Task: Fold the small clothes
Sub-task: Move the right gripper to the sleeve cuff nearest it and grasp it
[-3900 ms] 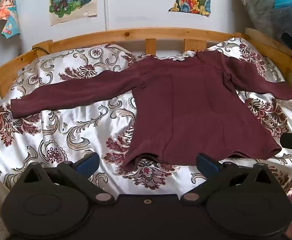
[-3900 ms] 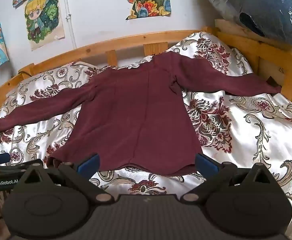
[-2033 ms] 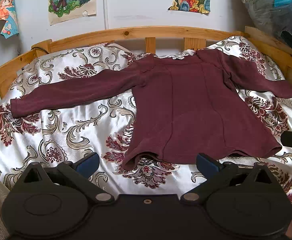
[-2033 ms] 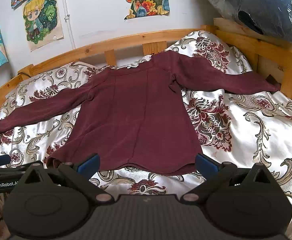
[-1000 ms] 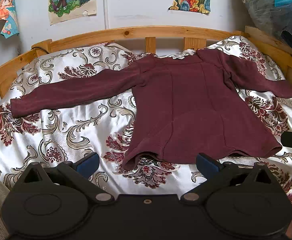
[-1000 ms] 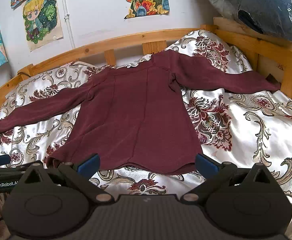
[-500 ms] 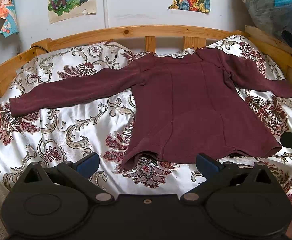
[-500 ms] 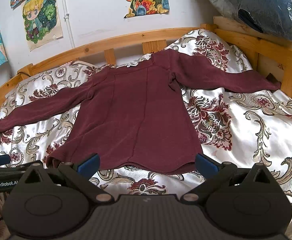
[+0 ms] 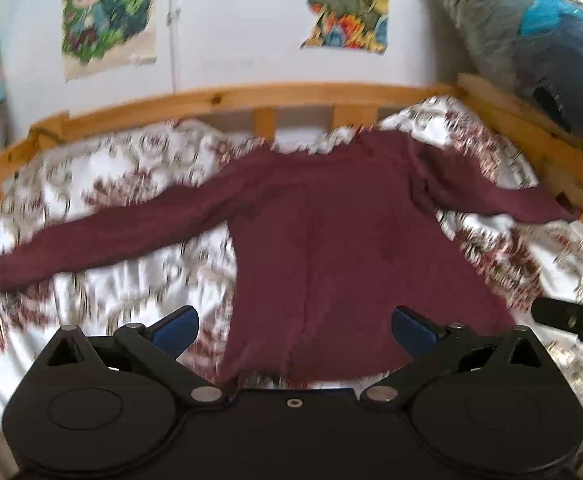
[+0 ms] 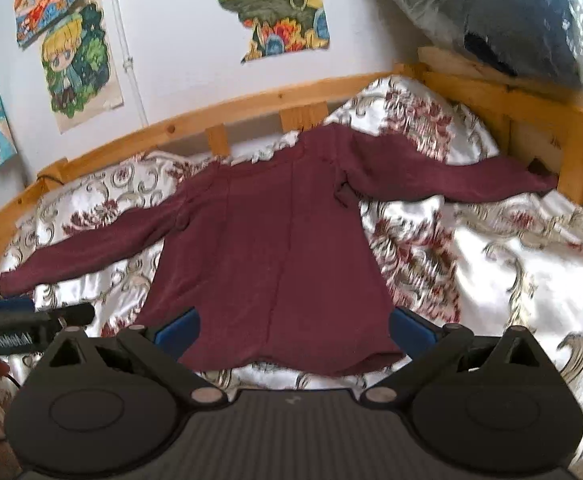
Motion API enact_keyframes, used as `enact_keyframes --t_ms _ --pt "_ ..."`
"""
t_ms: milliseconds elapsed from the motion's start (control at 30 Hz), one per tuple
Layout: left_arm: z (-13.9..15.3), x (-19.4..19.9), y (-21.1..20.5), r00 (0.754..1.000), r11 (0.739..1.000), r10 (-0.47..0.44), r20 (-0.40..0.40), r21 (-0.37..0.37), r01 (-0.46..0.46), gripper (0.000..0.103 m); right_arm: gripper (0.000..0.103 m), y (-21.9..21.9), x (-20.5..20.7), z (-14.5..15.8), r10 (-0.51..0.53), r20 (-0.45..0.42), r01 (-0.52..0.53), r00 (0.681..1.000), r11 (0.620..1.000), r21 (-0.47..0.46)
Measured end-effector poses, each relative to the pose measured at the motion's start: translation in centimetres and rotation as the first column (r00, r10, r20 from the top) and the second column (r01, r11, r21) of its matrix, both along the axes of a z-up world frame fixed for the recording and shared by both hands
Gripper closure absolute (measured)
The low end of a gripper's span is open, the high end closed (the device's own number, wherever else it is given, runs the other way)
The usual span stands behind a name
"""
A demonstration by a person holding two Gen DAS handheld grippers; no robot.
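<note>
A white wall (image 10: pixel 179 20) hung with cartoon posters (image 10: pixel 77 64) rises behind a wooden bed rail (image 10: pixel 251 106) enclosing a floral satin bedspread (image 10: pixel 511 264), with plastic-wrapped bedding (image 10: pixel 511 20) stacked at right.

Maroon top (image 10: pixel 275 256) spread flat on floral-sheeted bed (image 10: pixel 511 264).

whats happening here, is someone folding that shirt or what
A person holds a two-finger gripper in each hand over a bed. A dark maroon long-sleeved top lies flat, both sleeves spread, on the white satin bedspread with red floral print inside a wooden bed frame. The left gripper and right gripper are both open near the hem, gripping nothing. No fold is made yet.
</note>
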State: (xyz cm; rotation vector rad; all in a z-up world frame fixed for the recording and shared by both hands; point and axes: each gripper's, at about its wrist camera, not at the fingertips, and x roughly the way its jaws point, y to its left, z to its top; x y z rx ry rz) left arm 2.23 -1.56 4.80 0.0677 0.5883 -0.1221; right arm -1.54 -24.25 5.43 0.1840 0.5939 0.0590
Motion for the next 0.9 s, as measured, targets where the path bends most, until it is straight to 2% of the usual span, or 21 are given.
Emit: enact_keyframes --t_ms 267,433,533,700,900 --pt "8.8 0.8 -1.4 0.996 0.996 -0.077 0.051 0.039 0.075 0.001 0.000 -1.7 -1.0 3.8 -0.037 0.090 0.038 0.995 0.999 -0.015" --pt "13.9 1.3 -2.5 0.989 0.987 -0.145 0.021 0.076 0.143 0.001 0.000 -3.2 -1.4 5.2 -0.044 0.124 0.043 0.991 0.999 0.011" --pt "17.1 1.8 -3.6 0.983 0.973 -0.184 -0.008 0.137 0.183 0.001 0.000 -3.9 -1.3 5.9 -0.046 0.138 0.047 0.989 0.999 -0.009" --pt "22.6 1.9 -5.4 0.979 0.959 -0.196 0.057 0.220 0.180 0.001 0.000 -5.0 -1.1 7.3 -0.056 0.166 0.061 0.985 0.998 -0.024" --pt "27.6 2.1 -6.7 0.974 0.951 -0.210 0.089 0.249 0.182 0.001 0.000 -5.9 -0.4 8.0 -0.062 0.182 0.066 0.981 0.998 -0.019"
